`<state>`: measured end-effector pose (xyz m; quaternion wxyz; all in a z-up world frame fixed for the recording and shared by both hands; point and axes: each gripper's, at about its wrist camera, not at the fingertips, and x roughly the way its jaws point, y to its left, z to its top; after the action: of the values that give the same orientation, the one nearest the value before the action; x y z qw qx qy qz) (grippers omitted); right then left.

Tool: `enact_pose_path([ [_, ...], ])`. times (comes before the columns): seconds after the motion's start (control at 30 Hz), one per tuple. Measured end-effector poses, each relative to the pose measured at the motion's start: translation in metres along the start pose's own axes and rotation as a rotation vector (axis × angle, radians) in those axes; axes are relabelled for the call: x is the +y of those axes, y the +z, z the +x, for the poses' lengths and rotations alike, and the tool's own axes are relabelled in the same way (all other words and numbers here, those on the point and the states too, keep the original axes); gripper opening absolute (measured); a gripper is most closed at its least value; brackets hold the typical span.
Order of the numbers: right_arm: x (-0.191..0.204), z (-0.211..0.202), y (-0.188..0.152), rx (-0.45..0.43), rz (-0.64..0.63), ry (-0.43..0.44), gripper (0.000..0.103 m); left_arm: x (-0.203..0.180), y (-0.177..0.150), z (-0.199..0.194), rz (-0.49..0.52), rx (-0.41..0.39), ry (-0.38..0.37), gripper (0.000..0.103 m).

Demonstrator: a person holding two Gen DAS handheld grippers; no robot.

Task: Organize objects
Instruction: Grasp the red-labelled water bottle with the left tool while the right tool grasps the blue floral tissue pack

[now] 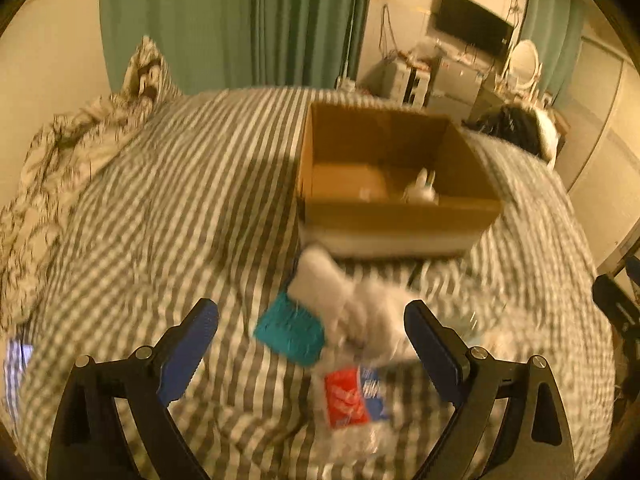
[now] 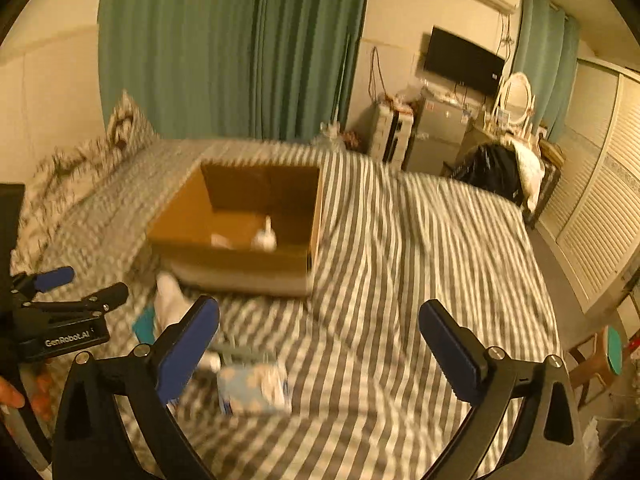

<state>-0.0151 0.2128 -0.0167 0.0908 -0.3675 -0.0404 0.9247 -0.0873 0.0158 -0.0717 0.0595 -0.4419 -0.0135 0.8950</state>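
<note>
An open cardboard box (image 1: 396, 204) stands on the striped bed, with a small white object (image 1: 420, 192) inside; it also shows in the right wrist view (image 2: 240, 256). My left gripper (image 1: 312, 320) is open and empty, just above a pile: a white sock (image 1: 360, 304), a teal cloth (image 1: 290, 332) and a plastic bottle with a red and blue label (image 1: 352, 396). My right gripper (image 2: 318, 324) is open and empty above the bed. A pale blue tissue pack (image 2: 254, 388) lies below its left finger. The left gripper (image 2: 76, 286) shows at the left of the right wrist view.
A patterned pillow and crumpled quilt (image 1: 80, 136) lie at the bed's left. Green curtains (image 2: 232, 48) hang behind. A TV (image 2: 462, 60), a small fridge (image 2: 436, 136), a vanity mirror (image 2: 516, 98) and a chair with dark clothes (image 2: 500, 168) stand beyond the bed.
</note>
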Motion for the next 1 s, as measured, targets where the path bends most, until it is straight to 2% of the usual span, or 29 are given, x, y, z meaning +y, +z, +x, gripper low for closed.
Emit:
enact_pose_path([
  [0.13,0.013,0.024,-0.031,0.088,-0.016,0.023,0.1,-0.003,-0.028,0.016,0.008,0.065,-0.011,0.097],
  [0.3,0.021,0.042,-0.051,0.135,-0.034,0.017,0.1,-0.016,-0.059,0.037,0.056,0.133,-0.019,0.097],
  [0.47,0.021,0.063,-0.062,0.193,-0.023,0.008,0.1,-0.028,-0.079,0.055,0.111,0.177,-0.012,0.097],
  [0.67,0.028,0.075,-0.065,0.237,-0.046,0.007,0.1,-0.025,-0.089,0.067,0.102,0.194,-0.041,0.094],
  [0.7,0.03,0.077,-0.065,0.24,-0.053,0.007,0.1,-0.024,-0.088,0.066,0.107,0.192,-0.048,0.087],
  [0.73,0.031,0.078,-0.066,0.245,-0.059,0.007,0.1,-0.022,-0.086,0.064,0.108,0.188,-0.061,0.076],
  [0.8,0.035,0.081,-0.066,0.254,-0.073,0.011,0.1,-0.017,-0.082,0.06,0.1,0.18,-0.078,0.064],
  [1.0,0.05,0.09,-0.064,0.278,-0.112,0.066,0.1,0.001,-0.066,0.05,0.075,0.131,-0.062,0.063],
])
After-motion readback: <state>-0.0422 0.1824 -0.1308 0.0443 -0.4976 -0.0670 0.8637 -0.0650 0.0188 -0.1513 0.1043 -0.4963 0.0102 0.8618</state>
